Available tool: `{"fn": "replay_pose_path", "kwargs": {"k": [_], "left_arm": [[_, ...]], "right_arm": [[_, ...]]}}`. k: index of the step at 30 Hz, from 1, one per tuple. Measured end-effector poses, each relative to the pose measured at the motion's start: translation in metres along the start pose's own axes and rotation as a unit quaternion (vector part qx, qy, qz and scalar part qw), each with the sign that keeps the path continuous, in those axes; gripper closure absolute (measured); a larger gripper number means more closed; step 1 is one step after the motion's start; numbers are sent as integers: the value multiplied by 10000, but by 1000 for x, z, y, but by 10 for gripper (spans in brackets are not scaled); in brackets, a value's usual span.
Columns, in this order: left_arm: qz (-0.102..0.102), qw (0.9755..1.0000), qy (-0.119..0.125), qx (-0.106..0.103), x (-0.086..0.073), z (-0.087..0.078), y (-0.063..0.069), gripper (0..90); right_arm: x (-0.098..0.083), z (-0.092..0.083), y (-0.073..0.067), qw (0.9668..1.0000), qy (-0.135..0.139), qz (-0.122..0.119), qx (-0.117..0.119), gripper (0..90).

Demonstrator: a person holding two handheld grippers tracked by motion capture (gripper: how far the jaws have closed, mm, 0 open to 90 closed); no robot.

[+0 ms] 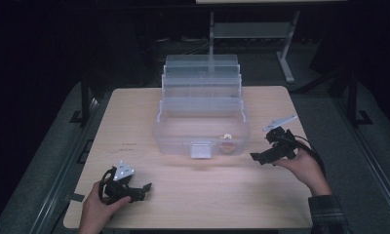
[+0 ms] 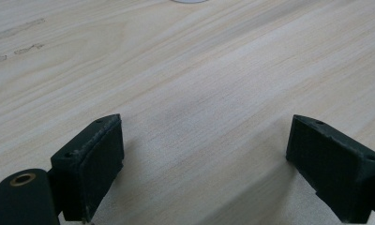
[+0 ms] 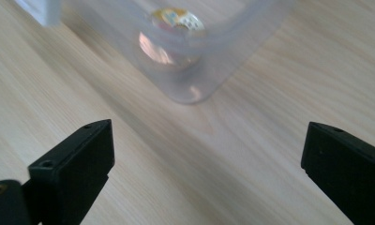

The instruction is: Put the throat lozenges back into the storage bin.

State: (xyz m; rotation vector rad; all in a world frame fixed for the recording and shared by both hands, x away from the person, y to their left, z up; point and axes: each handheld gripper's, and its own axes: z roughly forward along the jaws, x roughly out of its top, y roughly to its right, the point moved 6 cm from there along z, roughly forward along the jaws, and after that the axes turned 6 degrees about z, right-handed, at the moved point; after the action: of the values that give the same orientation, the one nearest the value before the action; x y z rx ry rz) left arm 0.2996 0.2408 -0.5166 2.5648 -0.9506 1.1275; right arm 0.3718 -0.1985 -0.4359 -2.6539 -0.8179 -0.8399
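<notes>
2 claws over pale tabletop point(image 1: 193, 195), both spread wide, nothing between jaws. Clear plastic organizer box point(image 1: 201, 124) mid-tabletop, stepped trays rising at back (front latch faces person). Small round item point(image 1: 227, 145) lies flat inside box, front right corner; box wall stands between it and right claw point(image 1: 256, 157), just beside. Left claw point(image 1: 145, 187) well apart, near front edge.

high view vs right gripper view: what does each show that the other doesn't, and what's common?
High view alone: the whole clear tiered organizer box, its stepped trays folded back, the left gripper low on the table, both hands, and the dark floor around.
Right gripper view alone: its own two black jaws up close, wide apart with bare wood between.
Both: the box's near right corner, the small round colourful object inside it, and the wooden table.
</notes>
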Motion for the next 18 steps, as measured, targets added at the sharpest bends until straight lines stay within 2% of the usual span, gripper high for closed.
{"fn": "replay_pose_path", "kwargs": {"k": [18], "left_arm": [[-4, 10000, 17, 4, 0, 0, 0, 106]], "right_arm": [[-72, 12, 10, 9983, 91, 563, -127, 4]]}}
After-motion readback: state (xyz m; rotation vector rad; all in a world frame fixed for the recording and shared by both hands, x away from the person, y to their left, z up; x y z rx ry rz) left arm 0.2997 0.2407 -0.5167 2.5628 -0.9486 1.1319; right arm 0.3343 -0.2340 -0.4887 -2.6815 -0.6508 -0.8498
